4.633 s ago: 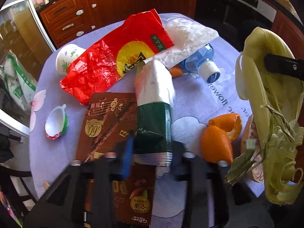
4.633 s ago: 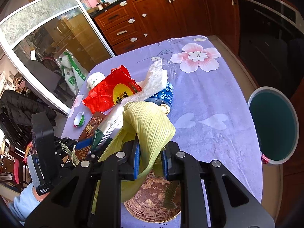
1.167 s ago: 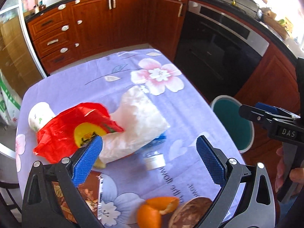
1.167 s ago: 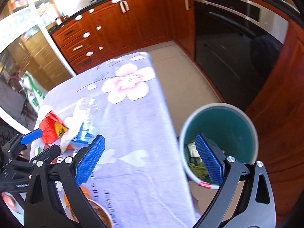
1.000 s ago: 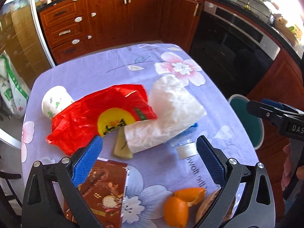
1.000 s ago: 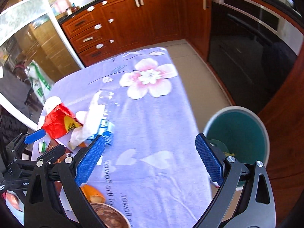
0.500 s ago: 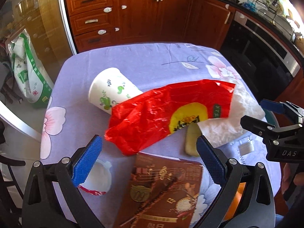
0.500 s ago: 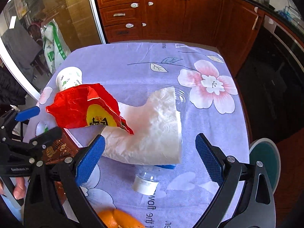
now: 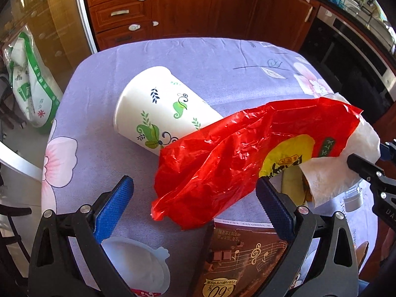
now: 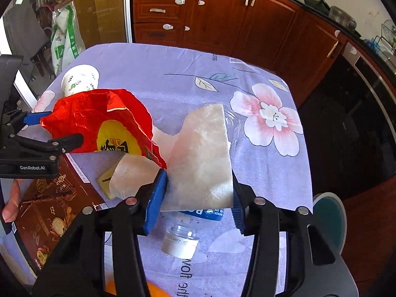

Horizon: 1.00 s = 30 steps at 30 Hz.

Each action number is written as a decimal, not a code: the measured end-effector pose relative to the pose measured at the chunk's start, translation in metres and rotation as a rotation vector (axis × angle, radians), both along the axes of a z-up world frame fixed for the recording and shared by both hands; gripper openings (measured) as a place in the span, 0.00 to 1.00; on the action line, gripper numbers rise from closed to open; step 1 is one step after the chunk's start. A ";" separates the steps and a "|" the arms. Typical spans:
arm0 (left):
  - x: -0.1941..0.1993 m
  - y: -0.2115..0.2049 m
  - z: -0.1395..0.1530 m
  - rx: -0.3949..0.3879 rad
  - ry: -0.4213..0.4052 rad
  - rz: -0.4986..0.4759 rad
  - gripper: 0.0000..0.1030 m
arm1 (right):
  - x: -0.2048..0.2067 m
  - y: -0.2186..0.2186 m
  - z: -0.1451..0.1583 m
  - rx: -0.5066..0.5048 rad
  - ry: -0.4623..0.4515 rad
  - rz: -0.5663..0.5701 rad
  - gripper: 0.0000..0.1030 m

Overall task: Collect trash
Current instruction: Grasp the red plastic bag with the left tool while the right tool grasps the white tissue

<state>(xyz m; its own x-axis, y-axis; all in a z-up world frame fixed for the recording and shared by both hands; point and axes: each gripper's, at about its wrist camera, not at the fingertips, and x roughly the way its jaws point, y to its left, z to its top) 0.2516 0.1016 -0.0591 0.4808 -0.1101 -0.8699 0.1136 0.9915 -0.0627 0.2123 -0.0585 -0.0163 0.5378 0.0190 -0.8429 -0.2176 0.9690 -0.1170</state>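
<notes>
A crumpled red plastic bag lies on the purple flowered tablecloth, partly over a tipped white paper cup. My left gripper is open, its jaws on either side of the bag's near end. A white paper towel lies over a clear plastic bottle. My right gripper is open, with its jaws around the towel and bottle. The bag and cup also show in the right wrist view.
A brown chocolate box and a small white cup lie at the near edge. Orange peel is near the bottle. A teal bin stands on the floor right of the table. Wooden cabinets stand behind.
Both grippers have moved down and closer to the table. The left now straddles the red bag's end; the right has narrowed around the towel and bottle.
</notes>
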 end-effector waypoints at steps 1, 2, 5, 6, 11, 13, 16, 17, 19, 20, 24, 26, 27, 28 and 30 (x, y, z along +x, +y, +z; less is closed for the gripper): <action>-0.001 -0.002 -0.001 0.000 -0.005 -0.006 0.96 | -0.001 0.000 0.001 0.000 -0.006 0.003 0.36; -0.003 -0.005 -0.001 0.000 -0.014 -0.012 0.96 | -0.002 0.000 0.003 -0.003 -0.016 0.007 0.29; -0.009 -0.011 0.004 0.001 -0.043 -0.026 0.80 | -0.005 0.001 0.008 0.000 -0.031 0.021 0.09; -0.011 -0.012 0.005 -0.004 -0.040 -0.032 0.76 | -0.005 0.001 0.009 0.007 -0.025 0.025 0.08; -0.020 -0.018 0.011 0.017 -0.056 -0.038 0.50 | -0.008 -0.004 0.011 0.062 -0.011 0.019 0.05; -0.024 -0.019 0.014 0.021 -0.062 -0.040 0.32 | -0.009 -0.006 0.011 0.087 0.000 0.018 0.04; -0.030 -0.020 0.021 0.011 -0.077 -0.051 0.14 | -0.011 -0.007 0.009 0.130 0.027 0.020 0.03; -0.034 -0.022 0.025 0.009 -0.088 -0.057 0.12 | -0.012 -0.007 0.009 0.139 0.031 0.021 0.03; -0.042 -0.025 0.033 0.013 -0.113 -0.070 0.10 | -0.015 -0.006 0.010 0.154 0.031 0.025 0.03; -0.045 -0.027 0.036 0.014 -0.121 -0.075 0.09 | -0.017 -0.006 0.011 0.162 0.030 0.025 0.03; -0.059 -0.028 0.045 -0.033 -0.115 -0.111 0.08 | -0.024 -0.007 0.020 0.189 0.017 0.026 0.03; -0.066 -0.029 0.047 -0.050 -0.104 -0.121 0.08 | -0.028 -0.008 0.024 0.200 0.011 0.026 0.03; -0.071 -0.030 0.047 -0.055 -0.099 -0.128 0.07 | -0.029 -0.009 0.026 0.206 0.008 0.026 0.03; -0.075 -0.031 0.049 -0.056 -0.097 -0.130 0.07 | -0.031 -0.010 0.029 0.210 0.002 0.026 0.03; -0.083 -0.032 0.054 -0.051 -0.106 -0.130 0.07 | -0.036 -0.012 0.035 0.218 -0.009 0.026 0.03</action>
